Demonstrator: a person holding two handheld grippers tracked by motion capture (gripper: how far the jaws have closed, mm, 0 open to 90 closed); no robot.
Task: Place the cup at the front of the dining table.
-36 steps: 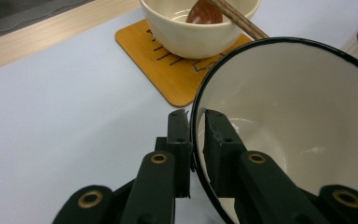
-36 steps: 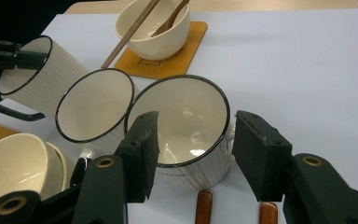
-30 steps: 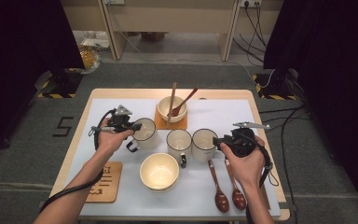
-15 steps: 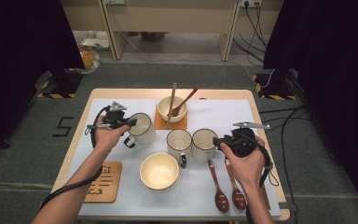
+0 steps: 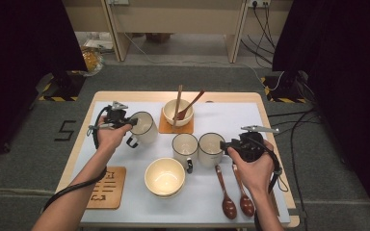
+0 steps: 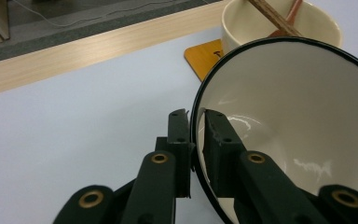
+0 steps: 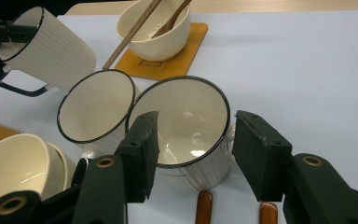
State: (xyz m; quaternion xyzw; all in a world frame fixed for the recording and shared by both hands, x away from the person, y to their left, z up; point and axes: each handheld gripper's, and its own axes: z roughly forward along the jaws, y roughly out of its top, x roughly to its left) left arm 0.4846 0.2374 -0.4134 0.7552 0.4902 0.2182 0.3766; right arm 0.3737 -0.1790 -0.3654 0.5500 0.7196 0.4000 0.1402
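My left gripper pinches the black-edged rim of a cream ribbed enamel mug with a black handle: one jaw lies outside the wall, the other inside the glossy, empty bowl of the mug. The mug hangs tilted at the rear left of the pale blue table mat, its mouth turned toward my hand and its handle pointing down (a thin black loop). My right gripper stands with jaws apart around a second cream ribbed mug, one jaw inside its mouth and one outside, neither pad pressing the wall. This mug stands upright near the middle of the mat, touching a third mug of the same kind. Behind them, a cream bowl holding wooden chopsticks and a spoon rests on an orange square coaster.
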